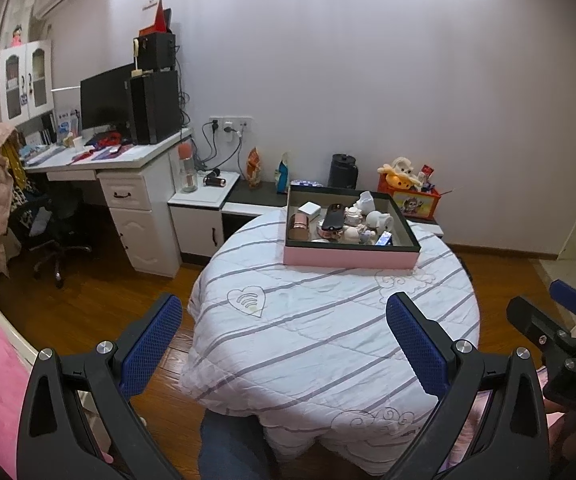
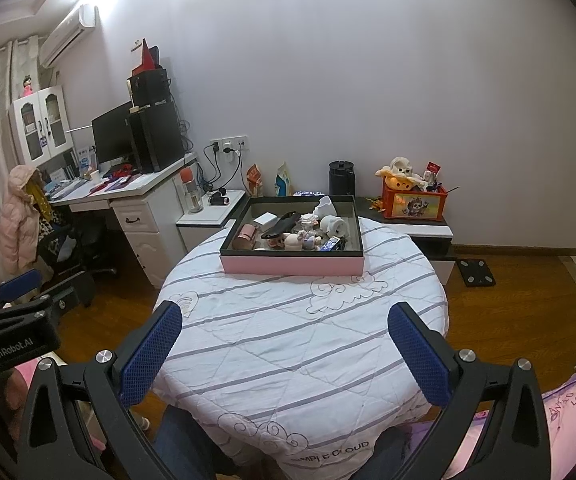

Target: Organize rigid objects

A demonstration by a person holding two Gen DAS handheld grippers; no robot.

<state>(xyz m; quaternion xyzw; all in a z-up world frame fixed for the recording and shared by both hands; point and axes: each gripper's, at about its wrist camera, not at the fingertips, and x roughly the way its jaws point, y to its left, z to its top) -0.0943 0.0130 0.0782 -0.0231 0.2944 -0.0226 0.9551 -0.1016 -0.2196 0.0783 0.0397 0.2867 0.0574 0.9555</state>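
Black scale (image 2: pixel 476 272) only in rt view, prob. floor-level.

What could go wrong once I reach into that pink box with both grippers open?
1. The pink box sits at the far edge of the round table; pushing on it could slide it off the back.
2. The items are packed close: the black case lies beside the figurines, so open fingers may knock neighbours.
3. The quilted cover is loose and wrinkled, so it may snag the left gripper or right gripper.
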